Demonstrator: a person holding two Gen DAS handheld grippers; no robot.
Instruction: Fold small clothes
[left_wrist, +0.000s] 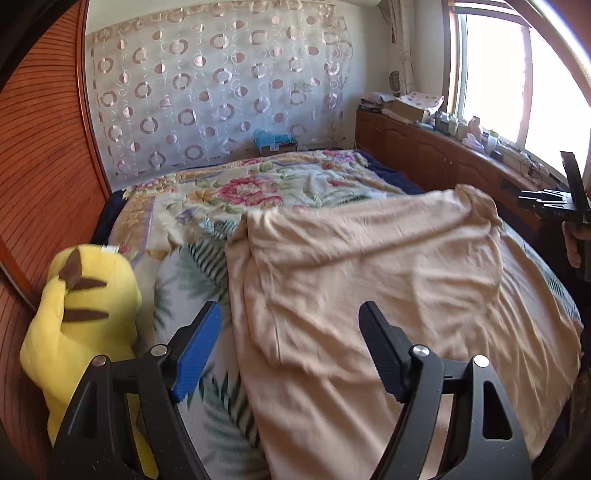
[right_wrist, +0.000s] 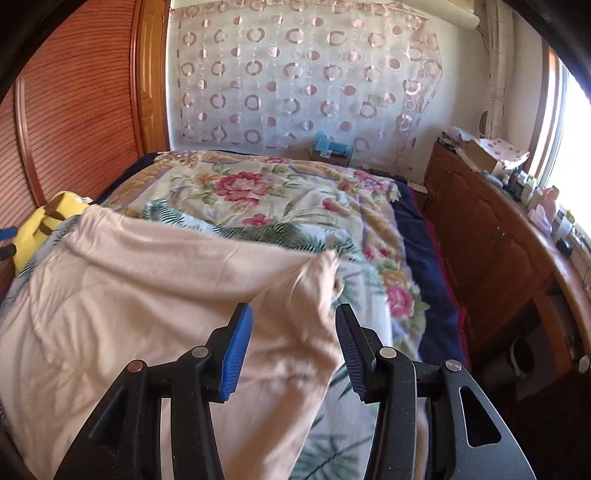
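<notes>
A peach-coloured garment (left_wrist: 369, 280) lies spread and wrinkled on the bed; it also shows in the right wrist view (right_wrist: 155, 295). My left gripper (left_wrist: 291, 314) is open, with its jaws wide apart, above the garment's near left part. My right gripper (right_wrist: 293, 314) is open and empty above the garment's far right corner (right_wrist: 325, 273), which bunches up between the fingers' line. The right gripper also shows at the far right of the left wrist view (left_wrist: 557, 203), held by a hand.
The bed carries a floral quilt (left_wrist: 236, 192) and a leaf-print sheet (right_wrist: 332, 435). A yellow plush toy (left_wrist: 81, 302) sits at the bed's left edge against a wooden louvred wall (left_wrist: 40, 177). A wooden cabinet (right_wrist: 491, 251) with clutter runs along the right under the window.
</notes>
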